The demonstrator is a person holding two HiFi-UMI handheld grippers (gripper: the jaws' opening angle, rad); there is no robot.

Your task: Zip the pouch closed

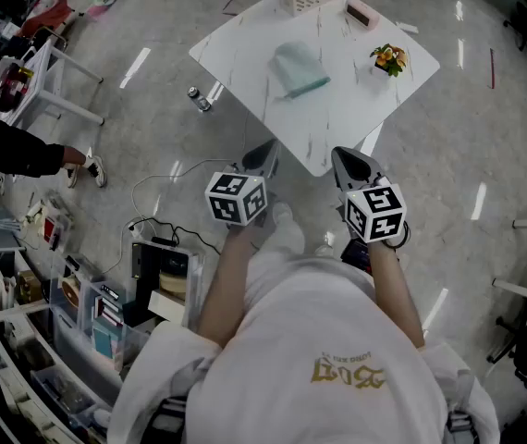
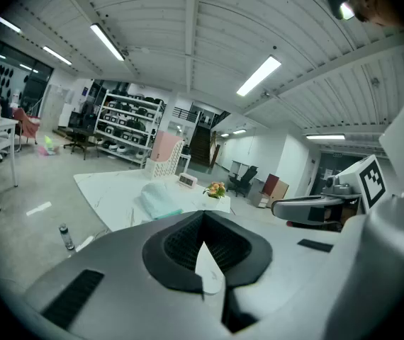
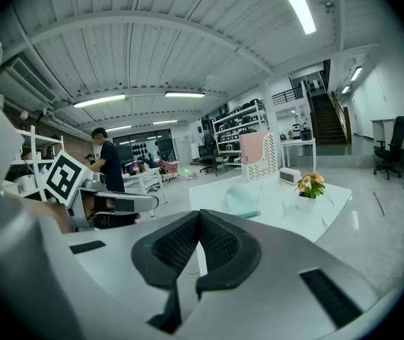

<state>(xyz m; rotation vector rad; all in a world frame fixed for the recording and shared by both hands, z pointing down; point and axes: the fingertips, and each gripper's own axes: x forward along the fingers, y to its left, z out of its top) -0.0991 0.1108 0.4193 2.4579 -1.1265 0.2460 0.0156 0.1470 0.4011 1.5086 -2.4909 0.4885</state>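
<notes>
Closest in is the person's white shirt, then both forearms carrying the left tool and right tool. Each tool is pressed together on nothing, well short of the table. The teal pouch lies flat mid-table, untouched. Its slider is too small to make out. Pulling it without pinning the soft fabric would likely drag the pouch along.

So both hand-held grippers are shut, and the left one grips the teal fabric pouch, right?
Not quite: the left hand-held gripper is shut on nothing. The head view shows the teal fabric pouch lying untouched on the white marble-look table.
</notes>
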